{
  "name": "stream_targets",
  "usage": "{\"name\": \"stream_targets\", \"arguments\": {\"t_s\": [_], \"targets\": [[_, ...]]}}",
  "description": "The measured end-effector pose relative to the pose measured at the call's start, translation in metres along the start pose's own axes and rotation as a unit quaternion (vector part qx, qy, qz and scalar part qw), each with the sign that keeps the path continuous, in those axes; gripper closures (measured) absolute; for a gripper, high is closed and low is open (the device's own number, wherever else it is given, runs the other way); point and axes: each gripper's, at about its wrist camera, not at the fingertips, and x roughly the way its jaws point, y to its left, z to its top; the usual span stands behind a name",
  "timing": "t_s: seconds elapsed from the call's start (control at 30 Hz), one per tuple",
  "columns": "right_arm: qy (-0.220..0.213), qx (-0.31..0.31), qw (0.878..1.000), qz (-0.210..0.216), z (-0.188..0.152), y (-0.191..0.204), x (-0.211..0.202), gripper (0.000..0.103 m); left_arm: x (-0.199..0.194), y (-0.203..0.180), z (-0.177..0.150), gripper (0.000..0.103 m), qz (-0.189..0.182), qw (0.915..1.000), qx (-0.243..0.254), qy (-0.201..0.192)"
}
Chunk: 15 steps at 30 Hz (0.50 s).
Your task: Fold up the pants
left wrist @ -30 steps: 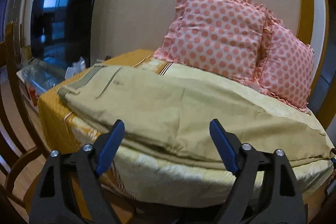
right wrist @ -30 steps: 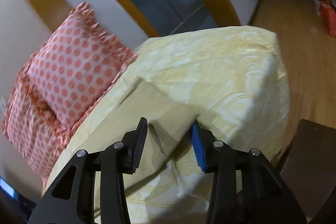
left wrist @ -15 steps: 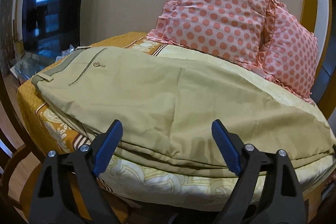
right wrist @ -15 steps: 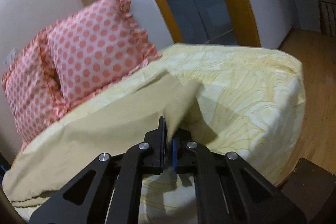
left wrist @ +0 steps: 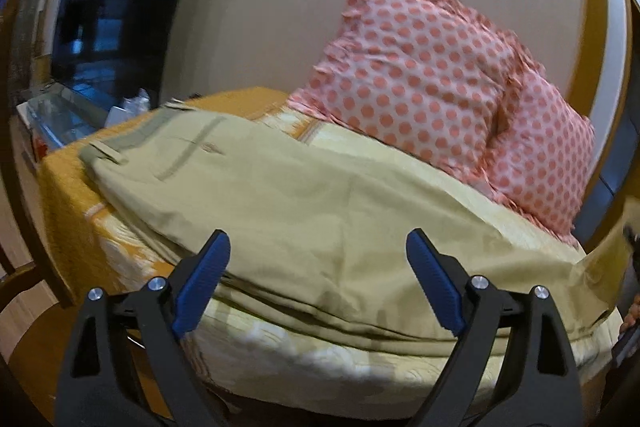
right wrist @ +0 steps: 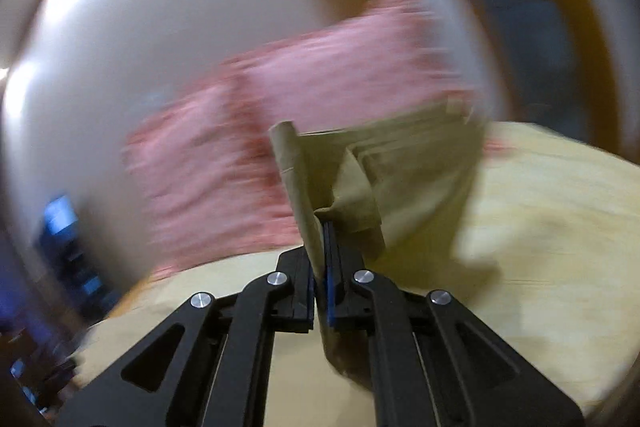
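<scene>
Khaki pants (left wrist: pixel 304 203) lie lengthwise across a bed, waistband at the left, legs running right. My left gripper (left wrist: pixel 318 283) is open, its blue-padded jaws wide apart just above the pants' near edge, holding nothing. My right gripper (right wrist: pixel 322 255) is shut on the leg cuff end of the pants (right wrist: pixel 360 179) and holds it lifted off the bed; the cloth stands up folded above the jaws. In the left wrist view the raised cuff end (left wrist: pixel 604 259) shows at the far right edge. The right wrist view is motion-blurred.
The bed has a pale yellow cover (left wrist: pixel 320 355) and an orange sheet (left wrist: pixel 68 187). Two pink polka-dot pillows (left wrist: pixel 416 75) lean on the wall behind the pants. A dark TV (left wrist: pixel 116 23) stands at the left. A wooden chair (left wrist: pixel 24 267) is at the lower left.
My right gripper closed on the pants' cuff end and has lifted it, swinging leftward over the bed. My left gripper stayed open and pulled back slightly from the pants.
</scene>
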Motion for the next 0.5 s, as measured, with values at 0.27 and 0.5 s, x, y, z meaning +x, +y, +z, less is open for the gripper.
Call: {"name": "stream_targets", "arguments": {"t_s": [0.27, 0.5], "targets": [[0.282, -0.199, 0.929, 0.134, -0.14, 0.169, 0.114, 0.091, -0.013, 0.045, 0.009, 0.014, 0.056, 0.9975, -0.042, -0.011], [0.247, -0.121, 0.947, 0.162, -0.133, 0.143, 0.098, 0.047, -0.012, 0.091, 0.021, 0.014, 0.113, 0.9911, -0.063, -0.03]]}}
